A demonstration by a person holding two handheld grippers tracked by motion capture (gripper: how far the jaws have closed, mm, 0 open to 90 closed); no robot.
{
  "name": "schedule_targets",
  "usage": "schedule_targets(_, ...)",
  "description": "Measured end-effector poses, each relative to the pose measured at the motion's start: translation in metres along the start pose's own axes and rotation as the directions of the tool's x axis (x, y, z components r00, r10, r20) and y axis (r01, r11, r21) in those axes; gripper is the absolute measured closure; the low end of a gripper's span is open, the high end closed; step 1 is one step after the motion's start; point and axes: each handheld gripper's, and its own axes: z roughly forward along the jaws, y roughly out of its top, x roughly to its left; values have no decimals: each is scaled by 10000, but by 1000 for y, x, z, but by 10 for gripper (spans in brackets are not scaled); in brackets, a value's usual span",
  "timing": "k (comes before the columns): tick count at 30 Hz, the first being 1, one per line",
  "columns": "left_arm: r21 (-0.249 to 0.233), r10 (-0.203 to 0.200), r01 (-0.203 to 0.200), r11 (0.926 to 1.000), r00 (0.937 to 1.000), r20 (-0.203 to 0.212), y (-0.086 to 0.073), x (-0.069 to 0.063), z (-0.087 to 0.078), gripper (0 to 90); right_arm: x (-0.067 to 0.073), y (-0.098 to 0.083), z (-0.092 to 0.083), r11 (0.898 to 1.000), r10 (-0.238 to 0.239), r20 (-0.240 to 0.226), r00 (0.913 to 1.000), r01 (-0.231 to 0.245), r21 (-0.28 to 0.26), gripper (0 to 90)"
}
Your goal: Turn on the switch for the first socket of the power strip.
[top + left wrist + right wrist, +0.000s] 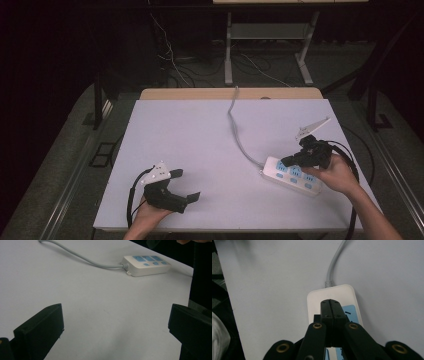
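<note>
Right gripper (pixel 331 305), jaws pressed together, tip over the power strip (pixel 317 300) near its cord (pixel 333 265): press straight down on the switch. Left gripper (pixel 185 185) rests, jaws apart.

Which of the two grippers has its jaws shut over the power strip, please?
The right gripper: its jaws are pressed together above the power strip, while the left gripper rests wide open, far away.

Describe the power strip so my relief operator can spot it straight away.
Start at the white table and look to its right side near the front edge. There the power strip lies flat: a white block with blue sockets and a grey cable snaking to the table's far edge. The shut right gripper sits over it, and nothing else lies on the table.
</note>
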Motion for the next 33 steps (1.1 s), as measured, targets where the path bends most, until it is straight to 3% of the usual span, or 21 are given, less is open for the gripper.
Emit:
schedule_targets(7, -19, 16, -16, 10000, 10000, 25, 0, -1, 0, 0, 0, -6, -18, 9965, 335, 325, 9989, -309, -771, 900)
schedule_targets(11, -79, 10, -10, 10000, 10000, 48, 0, -1, -1, 0, 1, -12, -27, 9887, 768, 336, 9965, -717, -1316, 886)
schedule_targets(17, -98, 17, -17, 10000, 10000, 60, 0, -1, -2, 0, 5, -23, -34, 9727, 1297, 598, 9897, -1153, -2015, 749)
schedule_targets(20, -112, -3, 3, 9999, 10000, 64, 0, -1, -2, 0, 9, -29, -36, 9595, 1694, 829, 9820, -1451, -2416, 610)
schedule_targets(21, -119, -13, 14, 9999, 10000, 62, 0, -1, -2, 0, 9, -29, -36, 9595, 1694, 829, 9820, -1451, -2416, 610)
schedule_targets(23, -141, -19, 20, 9999, 10000, 52, 0, -1, -3, 0, 13, -33, -37, 9503, 2010, 1158, 9727, -1649, -2640, 447)
schedule_targets(24, -157, -30, 31, 9999, 10000, 46, 0, -1, -3, 0, 13, -33, -37, 9503, 2010, 1158, 9727, -1649, -2640, 447)
schedule_targets(26, -170, -49, 50, 9998, 10000, 48, 0, -1, -3, 0, 14, -35, -38, 9401, 2277, 1267, 9655, -1840, -2870, 332)
schedule_targets(27, -170, -51, 52, 9998, 10000, 47, 0, -1, -3, 0, 15, -37, -38, 9335, 2451, 1219, 9618, -2002, -2975, 260)
schedule_targets(28, -168, -50, 50, 9998, 10000, 48, 0, -1, -3, 0, 17, -40, -37, 9246, 2663, 1233, 9560, -2172, -3130, 117)
schedule_targets(31, -174, -61, 62, 9998, 10000, 35, 0, -1, -3, 0, 19, -43, -36, 9217, 2645, 1139, 9576, -2162, -3220, 62)
schedule_targets(32, -179, -65, 66, 9998, 10000, 35, 0, -1, -3, 0, 21, -44, -35, 9178, 2718, 1174, 9552, -2207, -3300, 0)
schedule_targets(33, -184, -75, 76, 9998, 10000, 32, 0, -1, -3, 0, 23, -45, -35, 9134, 2768, 1142, 9541, -2244, -3395, 4)
